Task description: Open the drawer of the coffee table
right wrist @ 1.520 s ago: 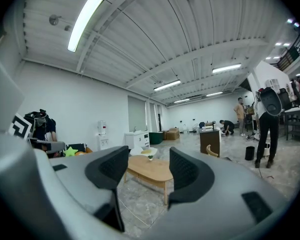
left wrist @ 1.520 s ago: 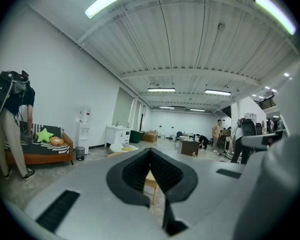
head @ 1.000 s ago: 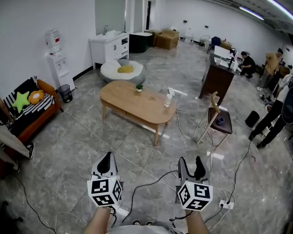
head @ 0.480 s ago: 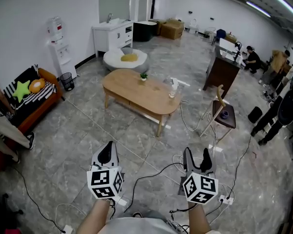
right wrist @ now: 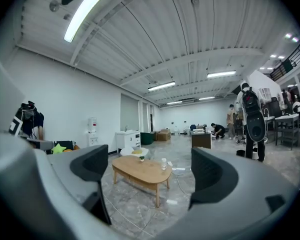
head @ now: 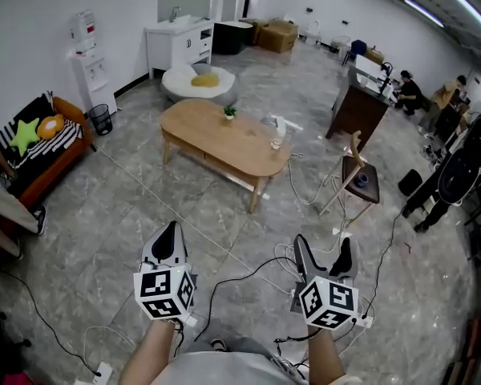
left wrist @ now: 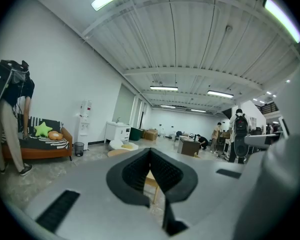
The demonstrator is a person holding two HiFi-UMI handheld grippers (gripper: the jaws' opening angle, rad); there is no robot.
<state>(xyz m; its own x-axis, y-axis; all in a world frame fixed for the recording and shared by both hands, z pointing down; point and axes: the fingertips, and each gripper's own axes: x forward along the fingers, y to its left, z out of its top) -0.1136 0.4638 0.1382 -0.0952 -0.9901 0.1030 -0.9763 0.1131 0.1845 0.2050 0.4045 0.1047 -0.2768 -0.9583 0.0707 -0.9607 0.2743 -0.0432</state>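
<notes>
Counter, low oval wooden coffee table, stands mid-floor, well apart from both tongs. Its drawer is too small to make out in head view; only the near apron under the top shows, no gap seen. Small potted plant and clear bottle sit on top of counter, plant toward its far edge, bottle toward its right end. Wooden chair is right of counter, orange sofa well left of it and partly cut off. Left tongs are short of counter on the near side, clenched, pads meeting, nothing between. Right tongs are also near side of counter, level; jaws have just been opening and stand wide, released, nothing between, counter seen far off through the gap. Cables lie on floor between tongs and counter. People right of counter are small and partly cut off.
</notes>
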